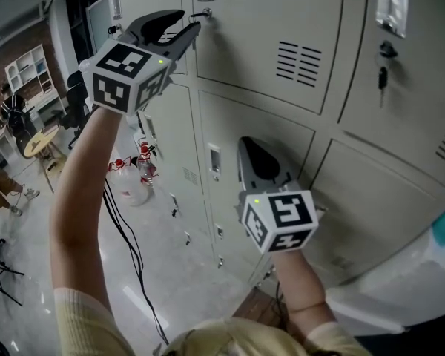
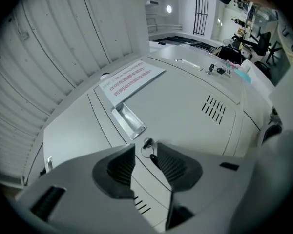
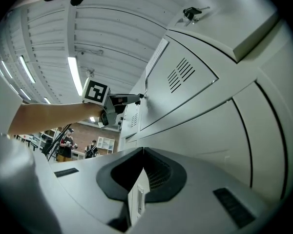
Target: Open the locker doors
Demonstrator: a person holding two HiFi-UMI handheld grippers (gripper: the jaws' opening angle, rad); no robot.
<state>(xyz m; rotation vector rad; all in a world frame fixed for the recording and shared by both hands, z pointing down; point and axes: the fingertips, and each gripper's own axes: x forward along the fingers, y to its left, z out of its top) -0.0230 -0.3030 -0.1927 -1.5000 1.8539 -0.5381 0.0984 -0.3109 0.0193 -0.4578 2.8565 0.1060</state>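
The small dark key (image 2: 148,143) in the pale grey metal locker door (image 2: 185,106) is half hidden just beyond the spread tips of my left gripper (image 1: 190,21), arm raised. My right gripper (image 3: 142,152), held lower, is pressed together, empty.

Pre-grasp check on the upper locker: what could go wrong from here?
1. The left gripper has its jaws open at the small key in the upper door. Closing off-centre could pinch only the dangling ring and slip.
2. The right gripper, jaws shut, sits close to a lower door and might knock its face.
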